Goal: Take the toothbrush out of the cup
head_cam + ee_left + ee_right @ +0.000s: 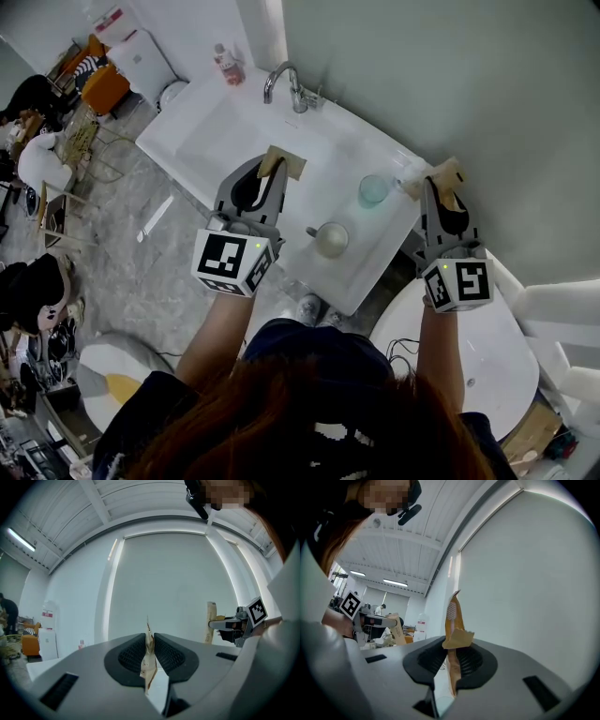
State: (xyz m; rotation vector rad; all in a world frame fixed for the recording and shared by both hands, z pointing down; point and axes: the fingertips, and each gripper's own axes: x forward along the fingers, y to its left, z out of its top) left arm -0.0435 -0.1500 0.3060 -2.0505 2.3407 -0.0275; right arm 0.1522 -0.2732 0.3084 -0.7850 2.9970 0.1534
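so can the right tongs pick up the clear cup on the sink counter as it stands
Probably not yet. The right tongs are shut on a paper-wrapped toothbrush, so there is no free grip. The clear cup stands in the open on the sink counter, with nothing over it.

- Your hair (pixel 309 417) is reddish-brown and fills the bottom of the head view.
- You've got a dark navy top (pixel 300 342) on, with short sleeves (pixel 141 411).
- The left gripper (pixel 270 173) and right gripper (pixel 441 192) match: smooth grey plastic shells with black ribbed pads (pixel 133 656) set in dark hollows.
- Each one has a white cube (pixel 232 262) at the back, with black square markers and a tiny green light.
- There's a black mount (pixel 408 512) up on your head.
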